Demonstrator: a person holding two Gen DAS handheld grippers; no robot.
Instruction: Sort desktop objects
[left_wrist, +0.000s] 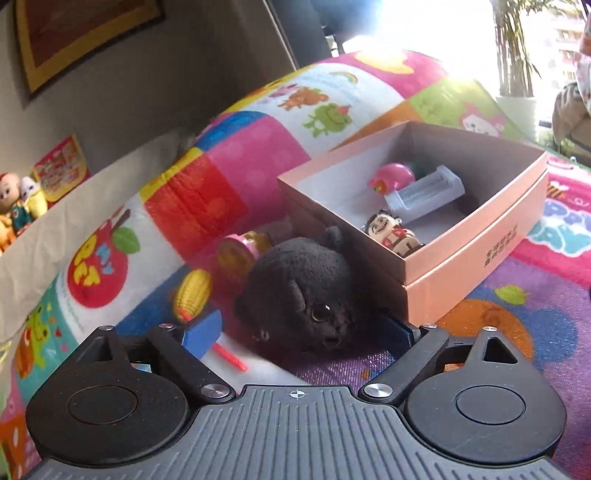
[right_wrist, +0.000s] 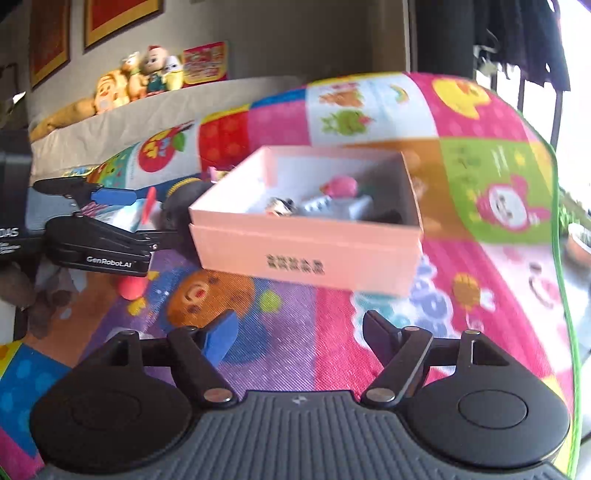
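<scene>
Lying on the colourful mat (left_wrist: 517, 332) against the pink box (left_wrist: 461, 236), the black plush cat (left_wrist: 303, 291) is showing round fuzzy fur, small ears and an amber eye, facing the left gripper (left_wrist: 303, 332), whose fingers are spreading wide around it. The right gripper (right_wrist: 299, 332) is hovering with fingers apart, holding nothing.

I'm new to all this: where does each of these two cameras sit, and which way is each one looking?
Left wrist: rides on the left gripper, low over the mat, facing the black plush cat between its open jaws, beside the pink box.
Right wrist: rides on the right gripper, jaws open and empty, facing the pink box side; the left gripper shows at left.
Shared: the box, its toys, the cat, the mat.
</scene>
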